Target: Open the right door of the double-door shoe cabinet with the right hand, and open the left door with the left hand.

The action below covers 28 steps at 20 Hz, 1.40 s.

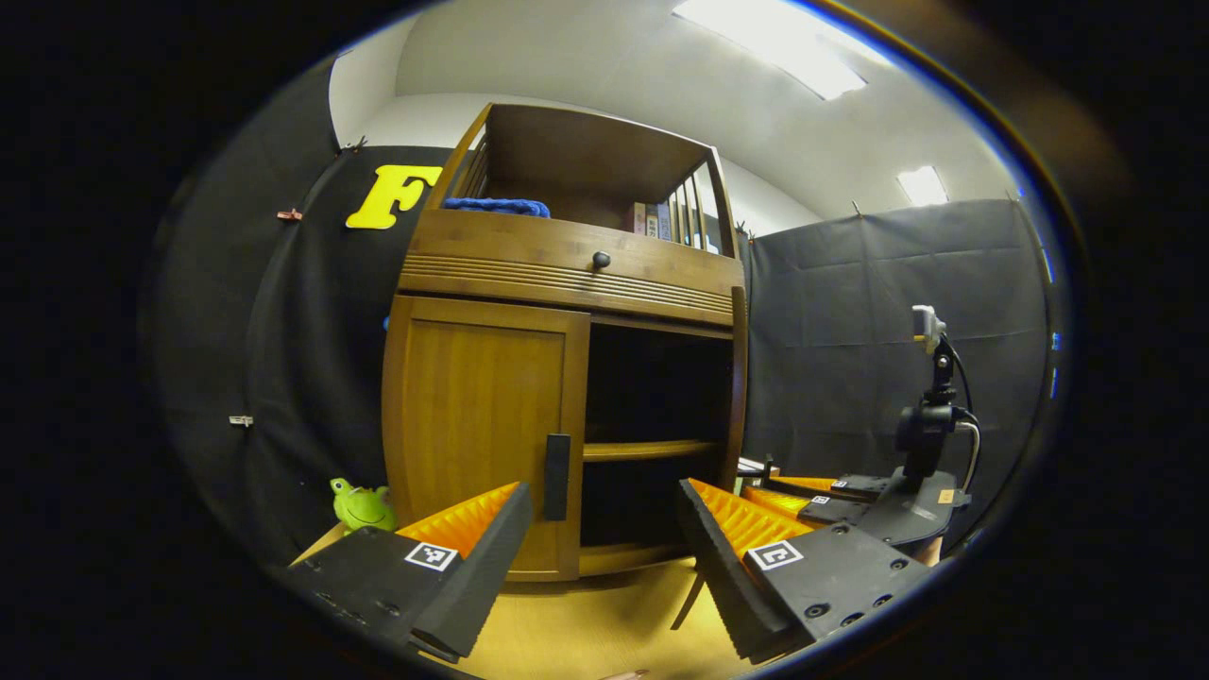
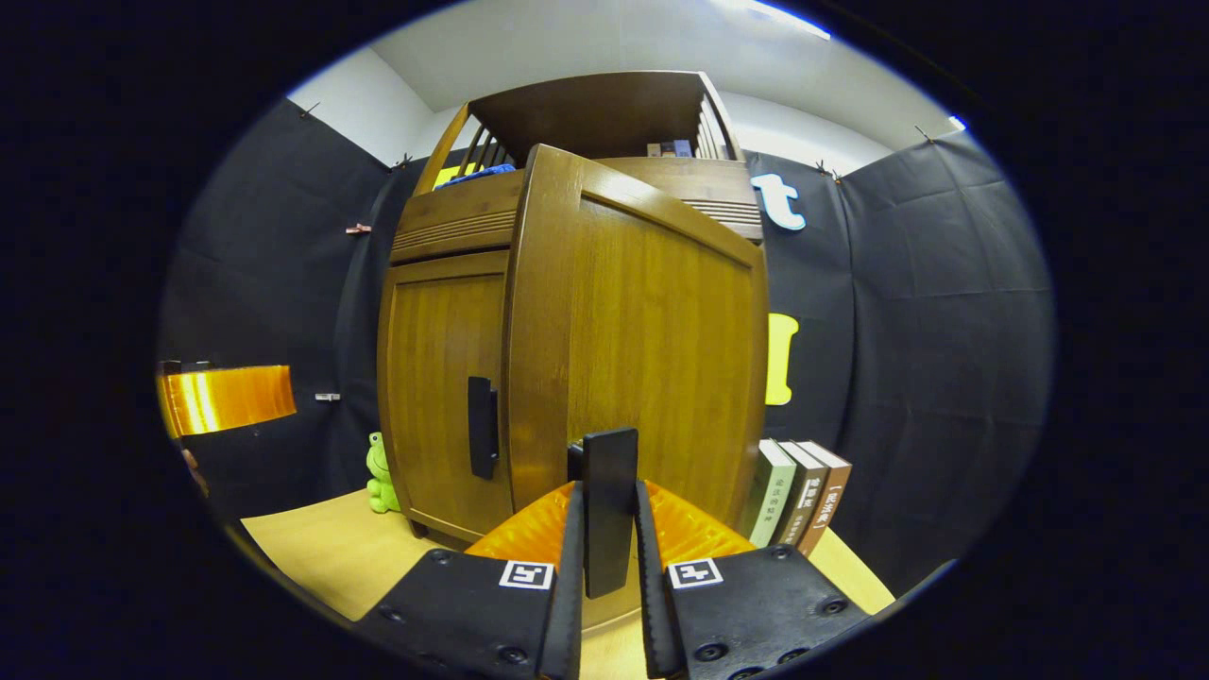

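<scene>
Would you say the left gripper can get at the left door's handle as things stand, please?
Probably yes. The left gripper is open, and the handle on the closed left door sits just ahead between its fingers, with nothing in between.

Square black-and-white coded markers (image 2: 527,574) on the gripper bodies, no words in them. Printed lettering down the spines of three books (image 2: 801,506) beside the cabinet, too small to read. Nothing else legible anywhere.
</scene>
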{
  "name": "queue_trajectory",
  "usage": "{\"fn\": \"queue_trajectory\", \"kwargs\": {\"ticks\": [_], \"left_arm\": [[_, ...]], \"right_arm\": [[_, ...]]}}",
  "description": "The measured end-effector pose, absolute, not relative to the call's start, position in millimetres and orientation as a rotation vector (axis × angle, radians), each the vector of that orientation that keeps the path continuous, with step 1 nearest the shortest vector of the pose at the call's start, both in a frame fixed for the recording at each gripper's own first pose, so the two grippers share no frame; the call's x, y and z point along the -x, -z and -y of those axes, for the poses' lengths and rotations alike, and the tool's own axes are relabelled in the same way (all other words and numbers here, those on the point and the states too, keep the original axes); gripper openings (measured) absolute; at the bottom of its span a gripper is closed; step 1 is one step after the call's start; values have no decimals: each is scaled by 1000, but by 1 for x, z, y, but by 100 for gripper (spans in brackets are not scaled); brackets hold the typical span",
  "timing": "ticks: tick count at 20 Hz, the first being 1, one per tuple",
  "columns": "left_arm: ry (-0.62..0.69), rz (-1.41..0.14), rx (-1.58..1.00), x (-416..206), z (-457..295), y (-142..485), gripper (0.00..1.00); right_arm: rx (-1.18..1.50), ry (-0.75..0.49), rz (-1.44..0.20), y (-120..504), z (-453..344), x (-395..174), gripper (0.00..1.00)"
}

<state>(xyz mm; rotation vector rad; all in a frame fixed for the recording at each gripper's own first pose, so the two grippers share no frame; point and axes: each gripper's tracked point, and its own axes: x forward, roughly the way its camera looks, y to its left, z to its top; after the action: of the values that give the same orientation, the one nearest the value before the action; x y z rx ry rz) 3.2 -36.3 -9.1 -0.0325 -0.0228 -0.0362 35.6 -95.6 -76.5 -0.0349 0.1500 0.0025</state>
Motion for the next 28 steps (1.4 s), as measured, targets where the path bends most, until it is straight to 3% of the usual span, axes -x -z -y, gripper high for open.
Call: {"fn": "queue_trajectory", "kwargs": {"ticks": [2, 4, 13, 17, 18, 19, 28], "left_arm": [[49, 28, 34, -7, 45, 9, 95], [60, 25, 33, -10, 54, 10, 95], [85, 39, 51, -21, 76, 7, 94], [79, 32, 43, -27, 80, 10, 94], [76, 30, 38, -28, 81, 11, 94], [74, 28, 32, -31, 81, 12, 95], [46, 8, 11, -42, 83, 21, 96]], "right_arm": [[41, 16, -151, 75, 109, -31, 29], [58, 34, -152, 72, 119, -21, 19], [76, 118, -148, 58, 171, 4, 16], [114, 197, -151, 55, 205, 15, 18], [114, 205, -151, 55, 211, 18, 22], [105, 209, -154, 54, 216, 20, 14], [121, 325, -131, 41, 264, 42, 7]]}}
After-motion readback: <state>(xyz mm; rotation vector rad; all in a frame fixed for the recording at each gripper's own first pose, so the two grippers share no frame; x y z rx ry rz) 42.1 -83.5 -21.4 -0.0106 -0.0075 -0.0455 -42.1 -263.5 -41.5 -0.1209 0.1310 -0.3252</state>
